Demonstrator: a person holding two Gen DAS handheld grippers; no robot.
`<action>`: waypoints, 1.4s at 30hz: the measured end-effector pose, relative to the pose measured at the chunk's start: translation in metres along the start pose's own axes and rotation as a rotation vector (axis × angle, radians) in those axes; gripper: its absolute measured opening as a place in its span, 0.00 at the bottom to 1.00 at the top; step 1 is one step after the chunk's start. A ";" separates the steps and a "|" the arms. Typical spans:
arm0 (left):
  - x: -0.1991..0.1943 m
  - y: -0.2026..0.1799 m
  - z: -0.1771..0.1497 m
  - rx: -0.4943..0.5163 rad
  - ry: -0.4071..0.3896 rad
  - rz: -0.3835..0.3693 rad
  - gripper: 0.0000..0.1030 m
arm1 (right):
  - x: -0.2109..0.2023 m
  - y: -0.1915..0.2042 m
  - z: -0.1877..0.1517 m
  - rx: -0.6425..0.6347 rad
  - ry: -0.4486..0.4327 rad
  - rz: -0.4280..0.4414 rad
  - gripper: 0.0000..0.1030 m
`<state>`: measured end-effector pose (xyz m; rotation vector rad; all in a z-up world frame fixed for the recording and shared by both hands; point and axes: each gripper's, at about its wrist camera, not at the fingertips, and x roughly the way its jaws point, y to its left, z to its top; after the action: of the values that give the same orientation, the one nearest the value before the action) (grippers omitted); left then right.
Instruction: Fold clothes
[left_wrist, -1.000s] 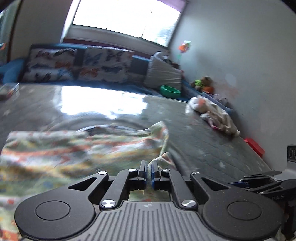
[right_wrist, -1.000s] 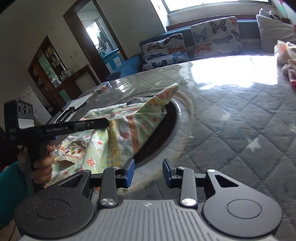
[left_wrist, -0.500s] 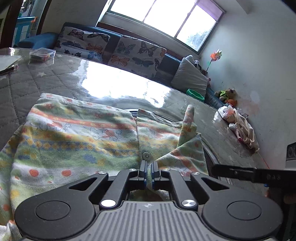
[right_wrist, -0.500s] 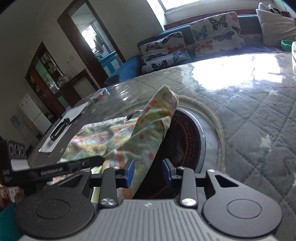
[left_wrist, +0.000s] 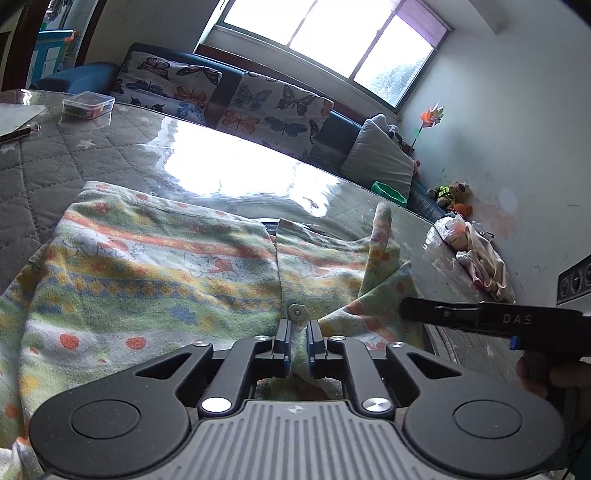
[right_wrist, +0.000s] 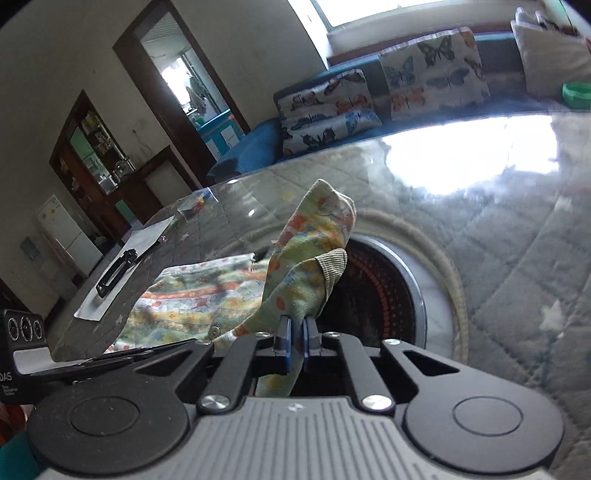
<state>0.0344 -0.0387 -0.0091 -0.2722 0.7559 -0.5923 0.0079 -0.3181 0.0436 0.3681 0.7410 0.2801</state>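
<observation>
The garment (left_wrist: 155, 273) is a small soft top printed in horizontal bands of green, yellow, orange and blue, with red-orange dots and faint outlined figures. Its body lies spread flat on the table, the front opening running down the middle with a round snap (left_wrist: 296, 312) at the near edge. One sleeve (right_wrist: 314, 254) is lifted off the table and stands up, its ribbed cuff (right_wrist: 334, 266) folded over at the top. A second pile of pale clothes (left_wrist: 480, 258) lies crumpled well apart near the table's far right edge
</observation>
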 end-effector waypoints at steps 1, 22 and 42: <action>0.000 -0.002 0.000 0.014 -0.002 0.002 0.20 | -0.004 0.003 0.001 -0.011 -0.007 -0.014 0.05; -0.004 -0.010 -0.004 0.080 -0.029 -0.023 0.61 | 0.000 -0.042 0.027 0.239 -0.048 -0.044 0.09; -0.006 -0.009 -0.005 0.071 -0.043 -0.019 0.75 | -0.002 -0.056 0.031 0.337 -0.041 -0.057 0.06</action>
<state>0.0241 -0.0424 -0.0056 -0.2262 0.6900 -0.6286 0.0350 -0.3760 0.0423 0.6684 0.7579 0.0926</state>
